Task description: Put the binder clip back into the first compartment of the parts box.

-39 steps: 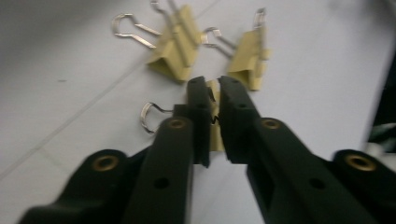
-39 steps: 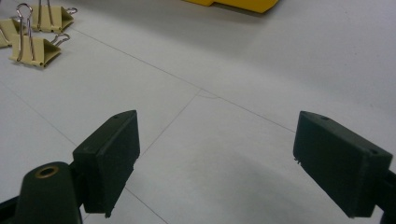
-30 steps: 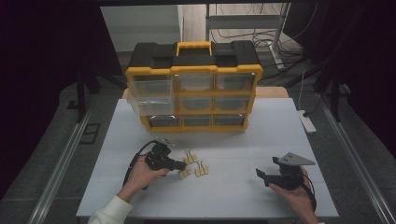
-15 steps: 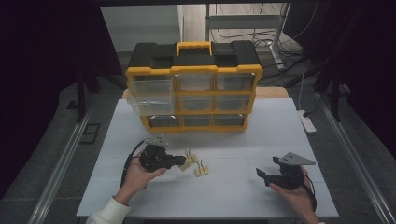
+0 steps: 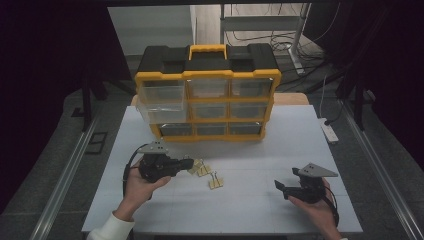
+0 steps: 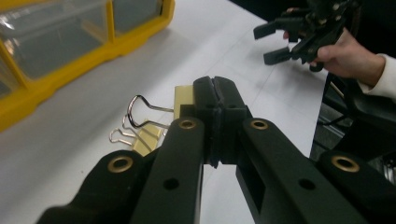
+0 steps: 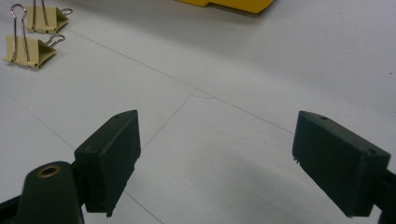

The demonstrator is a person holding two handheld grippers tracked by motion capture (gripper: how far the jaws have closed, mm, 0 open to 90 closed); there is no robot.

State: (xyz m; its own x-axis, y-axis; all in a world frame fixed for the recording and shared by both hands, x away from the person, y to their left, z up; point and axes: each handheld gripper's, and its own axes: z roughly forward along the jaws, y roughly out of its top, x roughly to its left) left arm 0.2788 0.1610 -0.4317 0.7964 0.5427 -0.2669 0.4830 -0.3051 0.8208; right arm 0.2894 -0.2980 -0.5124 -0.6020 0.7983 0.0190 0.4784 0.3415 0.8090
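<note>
A white table stood in a dark room, with a yellow-and-black plastic drawer organiser at its far edge. Three pale yellow binder clips with wire handles lay near the table's middle. The left gripper reached the nearest of them, its jaws pressed together; in the left gripper view a clip seemed to sit just behind the tips, possibly pinched. The right gripper rested well apart, jaws spread wide over bare table.
</note>
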